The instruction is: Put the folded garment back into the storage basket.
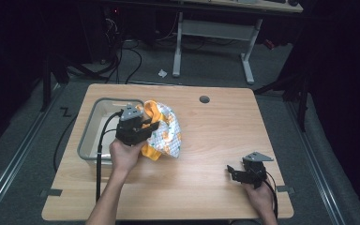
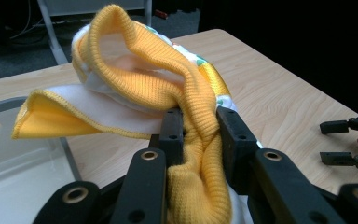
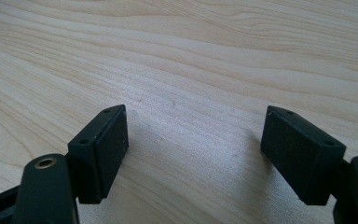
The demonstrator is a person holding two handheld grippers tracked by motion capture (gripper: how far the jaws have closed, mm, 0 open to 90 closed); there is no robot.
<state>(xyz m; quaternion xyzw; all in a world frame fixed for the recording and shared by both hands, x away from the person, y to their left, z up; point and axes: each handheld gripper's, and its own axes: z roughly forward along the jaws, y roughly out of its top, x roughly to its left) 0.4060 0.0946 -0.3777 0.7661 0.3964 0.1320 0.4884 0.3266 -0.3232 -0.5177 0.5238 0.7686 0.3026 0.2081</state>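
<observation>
**Yellow cuff pinched, garment lifted beside the bin**

Nearest to us in the left gripper view, our left tool (image 2: pixel 199 135) is clamped on the ribbed yellow cuff (image 2: pixel 193 154) of a small garment (image 2: pixel 140 79), the knit band squeezed between the two black jaws. We hold it by the cuff because that thick, ribbed edge gives the jaws something firm to bite, where the thin white lining would slip or bunch. The rest of the garment hangs and folds away from the grip, its printed side draping toward the far right.

From the high view, the left tool (image 1: pixel 146 126) sits at the right rim of the grey bin (image 1: pixel 88 136) on the left half of the worktop (image 1: pixel 215 140), with the garment (image 1: pixel 166 133) partly over that rim and partly on the wood just beside it. We judge it is being carried between bin and worktop, so it stays bunched close to the rim.

Our right tool (image 1: pixel 236 172) rests near the right front of the worktop, well apart from the garment. Its jaws stand wide with nothing between them, bare wood under them in the right gripper view (image 3: pixel 193 154); we keep it parked there, ready to take a second corner.
</observation>
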